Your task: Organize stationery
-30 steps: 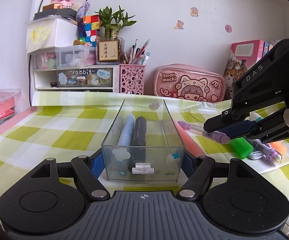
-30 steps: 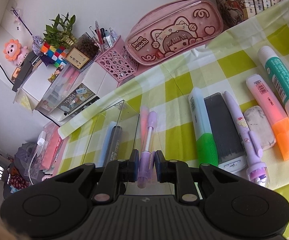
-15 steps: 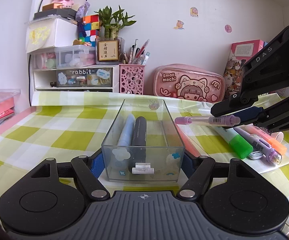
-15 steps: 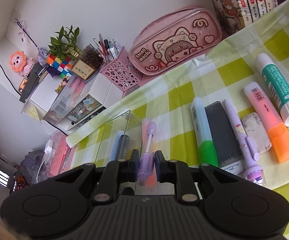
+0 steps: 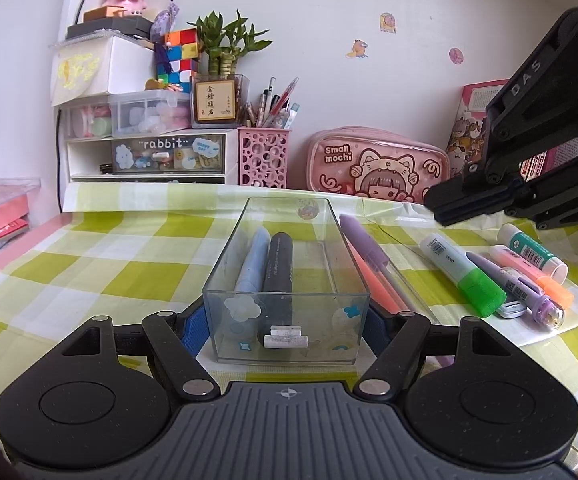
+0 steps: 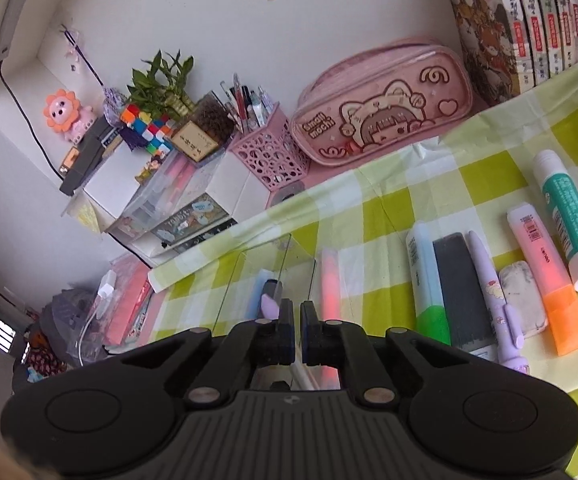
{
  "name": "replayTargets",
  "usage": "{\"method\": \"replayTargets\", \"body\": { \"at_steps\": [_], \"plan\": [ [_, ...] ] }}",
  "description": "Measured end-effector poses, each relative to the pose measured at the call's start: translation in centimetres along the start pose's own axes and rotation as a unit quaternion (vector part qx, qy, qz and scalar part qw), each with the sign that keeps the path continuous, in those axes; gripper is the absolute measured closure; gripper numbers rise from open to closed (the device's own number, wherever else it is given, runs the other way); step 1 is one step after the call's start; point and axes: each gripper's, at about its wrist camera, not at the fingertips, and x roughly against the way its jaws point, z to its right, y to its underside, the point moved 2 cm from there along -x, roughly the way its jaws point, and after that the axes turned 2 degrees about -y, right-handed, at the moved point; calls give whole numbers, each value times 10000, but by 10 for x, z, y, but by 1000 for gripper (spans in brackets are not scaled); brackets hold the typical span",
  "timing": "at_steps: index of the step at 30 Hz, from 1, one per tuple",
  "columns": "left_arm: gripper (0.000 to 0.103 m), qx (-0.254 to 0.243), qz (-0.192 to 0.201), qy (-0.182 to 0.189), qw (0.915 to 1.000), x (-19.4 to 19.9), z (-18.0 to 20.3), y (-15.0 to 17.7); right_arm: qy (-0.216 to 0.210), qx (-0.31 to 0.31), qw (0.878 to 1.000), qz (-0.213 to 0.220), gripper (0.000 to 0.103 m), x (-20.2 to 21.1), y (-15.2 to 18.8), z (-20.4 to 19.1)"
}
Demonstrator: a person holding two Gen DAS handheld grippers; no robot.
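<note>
My left gripper [image 5: 287,328] is shut on the near end of a clear plastic box [image 5: 329,320], its blue pads pressing both side walls. In the box lie a light blue pen [image 5: 253,260], a dark marker [image 5: 279,268] and a small white piece [image 5: 285,340]. A purple pen [image 5: 363,248] lies just outside the box's right wall, on top of a pink pen [image 5: 381,288]. My right gripper [image 5: 437,208] hangs above and right of the box, shut with nothing between its fingers. In the right wrist view, right gripper [image 6: 296,320], the purple pen's tip [image 6: 269,306] shows left of the fingers.
On the checked cloth right of the box lie a green highlighter [image 5: 465,272], a lilac pen [image 5: 517,284], an orange highlighter [image 5: 529,270], a glue stick [image 5: 533,250], a dark flat case [image 6: 463,300] and a white eraser [image 6: 523,300]. A pink pencil case [image 5: 377,168], pen cup [image 5: 263,156] and drawers [image 5: 149,156] line the wall.
The right gripper lifted the purple pen and carried it over the box; now the pen is out of its jaws and lies beside the box, and the jaws have come together. Left gripper unchanged.
</note>
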Motion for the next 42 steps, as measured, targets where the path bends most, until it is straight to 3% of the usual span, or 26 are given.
{"method": "replayTargets", "body": {
  "at_steps": [4, 8, 13, 19, 25, 33, 36, 38, 42],
  "plan": [
    [30, -1, 1, -1, 10000, 0, 0, 0, 155, 103, 9991, -369, 75, -22, 11, 6],
    [30, 8, 0, 6, 10000, 0, 0, 0, 574, 213, 9974, -392, 75, -32, 15, 12],
    [30, 12, -3, 5, 10000, 0, 0, 0, 727, 303, 9961, -386, 75, -36, 16, 16],
    [30, 25, -1, 16, 10000, 0, 0, 0, 1031, 619, 9921, -367, 80, -38, 20, 12],
    [30, 44, 6, 35, 10000, 1, 0, 0, 1090, 908, 9894, -317, 97, -40, 23, 0],
    [30, 36, 3, 31, 10000, 1, -1, 0, 912, 663, 9934, -202, 97, -33, 17, 1],
    [30, 39, 3, 33, 10000, 1, -1, 0, 877, 548, 9944, -210, 92, -33, 17, 5],
    [30, 42, 3, 34, 10000, 1, -1, 0, 858, 505, 9947, -251, 78, -34, 18, 7],
    [30, 38, 7, 33, 10000, 1, -1, 0, 906, 608, 9934, -353, 76, -42, 24, 7]
  ]
}}
